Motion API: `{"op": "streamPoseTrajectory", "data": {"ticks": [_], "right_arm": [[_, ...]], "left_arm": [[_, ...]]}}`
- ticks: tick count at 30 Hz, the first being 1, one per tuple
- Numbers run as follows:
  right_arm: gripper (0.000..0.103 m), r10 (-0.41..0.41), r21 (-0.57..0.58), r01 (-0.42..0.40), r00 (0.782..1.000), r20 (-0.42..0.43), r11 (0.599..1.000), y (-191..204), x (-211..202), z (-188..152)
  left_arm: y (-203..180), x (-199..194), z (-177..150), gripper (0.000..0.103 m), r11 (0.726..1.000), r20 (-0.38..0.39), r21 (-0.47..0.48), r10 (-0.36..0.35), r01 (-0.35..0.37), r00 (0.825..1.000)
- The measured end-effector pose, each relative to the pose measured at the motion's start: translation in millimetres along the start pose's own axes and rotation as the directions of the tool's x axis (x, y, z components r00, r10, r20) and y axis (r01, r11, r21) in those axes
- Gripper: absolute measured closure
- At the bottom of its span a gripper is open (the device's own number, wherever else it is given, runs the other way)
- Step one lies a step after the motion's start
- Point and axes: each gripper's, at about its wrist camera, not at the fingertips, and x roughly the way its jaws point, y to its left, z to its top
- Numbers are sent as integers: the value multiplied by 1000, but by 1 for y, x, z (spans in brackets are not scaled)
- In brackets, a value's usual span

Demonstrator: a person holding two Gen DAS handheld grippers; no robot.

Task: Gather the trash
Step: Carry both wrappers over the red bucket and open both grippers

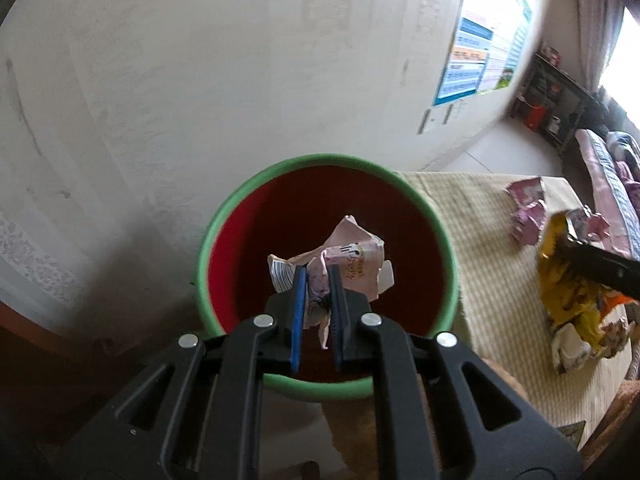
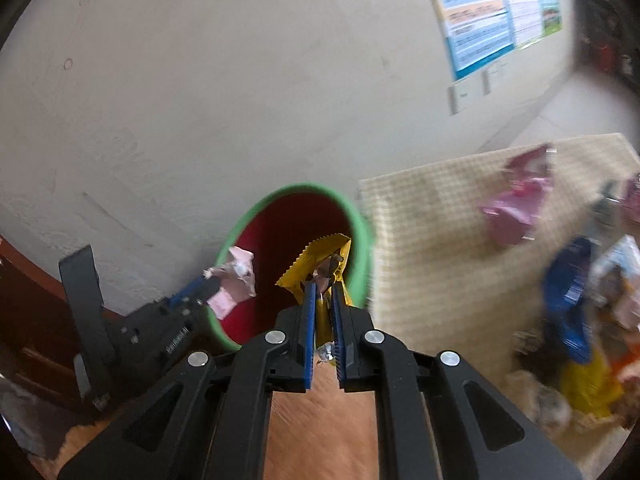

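A round bin (image 1: 447,256) with a green rim and red inside stands by the wall; it also shows in the right wrist view (image 2: 362,236). My left gripper (image 1: 318,276) is shut on a crumpled pink wrapper (image 1: 352,258) and holds it over the bin's mouth; it also shows in the right wrist view (image 2: 236,276). My right gripper (image 2: 323,292) is shut on a yellow wrapper (image 2: 316,260) at the bin's right rim. In the left wrist view the yellow wrapper (image 1: 560,280) hangs from a black finger over the mat.
A woven straw mat (image 2: 432,240) covers the surface right of the bin. On it lie a pink wrapper (image 2: 516,208), a blue packet (image 2: 568,296) and more mixed wrappers. A white wall with a poster (image 2: 476,12) stands behind. Shelves (image 1: 556,96) are far right.
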Motion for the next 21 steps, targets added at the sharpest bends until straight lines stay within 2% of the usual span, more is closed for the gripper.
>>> {"op": "streamPoseTrajectory", "data": {"ticks": [4,9,10,11,13,14,15,17,21], "right_arm": [[93,56,20,-55,998,-41,998,8,28,12],[92,82,53,-79,995,-53,995,11,43,19],[88,88,56,-85,995,-50,995,10,44,19],[73,93,61,-89,994,-50,994,11,46,21],[55,99,67,-97,994,-40,993,12,46,21],[54,102,64,-100,994,-35,993,13,45,21],[54,106,57,-104,994,-37,993,15,45,22],[46,116,54,-114,992,-43,992,16,43,23],[46,127,51,-126,992,-9,991,15,19,25]], "left_arm": [[13,5,1,92,999,-2,-23,23,-23,1000],[17,8,1,92,999,-3,-26,35,-35,999],[18,9,1,92,999,-5,-26,36,-37,999],[18,10,0,90,999,-9,-29,41,-41,999],[17,13,1,68,998,-15,-37,46,-47,999],[17,11,0,53,998,-9,-45,43,-44,999],[17,9,0,49,998,-1,-51,43,-43,999],[16,6,0,46,998,8,-51,44,-44,999],[9,2,0,41,998,21,-41,45,-44,999]]}}
